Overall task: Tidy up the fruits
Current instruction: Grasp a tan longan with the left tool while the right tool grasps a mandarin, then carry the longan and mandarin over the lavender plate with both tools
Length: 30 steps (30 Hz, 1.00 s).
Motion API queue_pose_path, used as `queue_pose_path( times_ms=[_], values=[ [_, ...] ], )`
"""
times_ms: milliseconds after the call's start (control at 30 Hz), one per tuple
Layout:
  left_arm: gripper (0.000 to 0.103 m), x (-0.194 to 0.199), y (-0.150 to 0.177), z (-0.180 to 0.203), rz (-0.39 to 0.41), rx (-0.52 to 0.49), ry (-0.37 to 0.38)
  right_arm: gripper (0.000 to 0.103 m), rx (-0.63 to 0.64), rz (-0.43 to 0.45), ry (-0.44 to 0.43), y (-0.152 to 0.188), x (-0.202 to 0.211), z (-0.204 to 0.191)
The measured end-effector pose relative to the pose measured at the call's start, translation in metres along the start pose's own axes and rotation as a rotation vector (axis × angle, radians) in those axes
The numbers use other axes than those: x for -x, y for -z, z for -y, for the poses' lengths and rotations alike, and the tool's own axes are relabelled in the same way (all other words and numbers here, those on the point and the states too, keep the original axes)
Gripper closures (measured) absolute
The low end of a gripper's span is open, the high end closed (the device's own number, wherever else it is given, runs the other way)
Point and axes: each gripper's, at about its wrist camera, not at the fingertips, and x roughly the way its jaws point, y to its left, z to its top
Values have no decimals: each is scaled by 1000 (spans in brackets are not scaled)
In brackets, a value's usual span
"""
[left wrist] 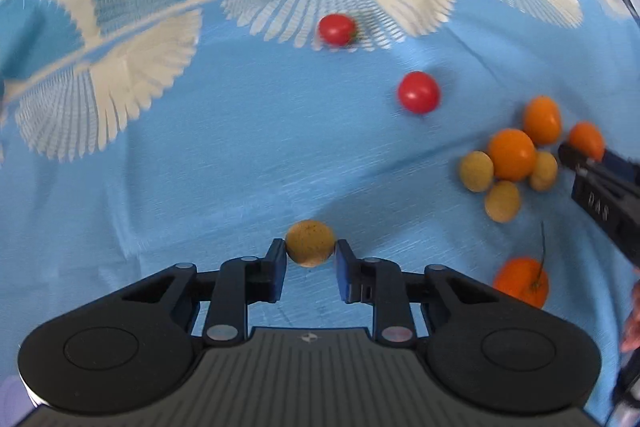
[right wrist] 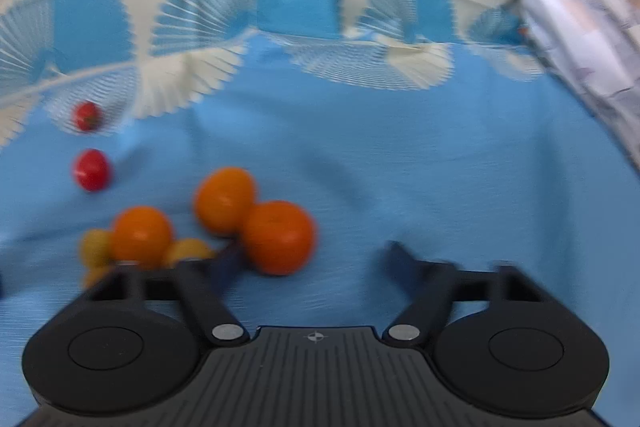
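My left gripper (left wrist: 311, 249) is shut on a tan, speckled round fruit (left wrist: 310, 239), with a blue pad against each side of it, low over the blue cloth (left wrist: 200, 167). In the right wrist view my right gripper (right wrist: 314, 251) stands open and blurred. An orange fruit (right wrist: 278, 237) lies between its fingers, against the left finger (right wrist: 228, 263) and apart from the right one. A second orange fruit (right wrist: 224, 201) touches it behind. The left wrist view shows the right gripper (left wrist: 576, 159) at the far right, beside an orange fruit (left wrist: 586, 141).
A cluster of orange fruits (left wrist: 512, 155) and tan fruits (left wrist: 476, 171) lies right of centre. Two red tomatoes (left wrist: 418, 92) (left wrist: 337, 29) sit farther back. One stemmed orange fruit (left wrist: 522, 281) lies near right. A pale patterned sheet (right wrist: 580, 7) rises along the right edge.
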Motion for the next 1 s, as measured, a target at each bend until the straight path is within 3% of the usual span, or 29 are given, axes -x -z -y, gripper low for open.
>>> queue_pose_path(
  times_ms=[133,300,400,600,833,1000],
  values=[
    [74,20,6,1,-13,31,18,65,-85,33,12,-3,9,12],
    [74,67,28,-13,-29,98,-7,65,-133,130,105,-12,49,33],
    [74,97,48,-30,-53,142,-30,65,-134,157,76,-14,88,35],
    [74,159,105,-66,-95,210,-65,65,18,139,-92,13,179,-12],
    [74,229,179,-113,-65,285,-123,65,134,73,-369,48,269,-99],
    [74,269,224,-143,-37,342,-169,65,243,67,-507,73,329,-161]
  ],
)
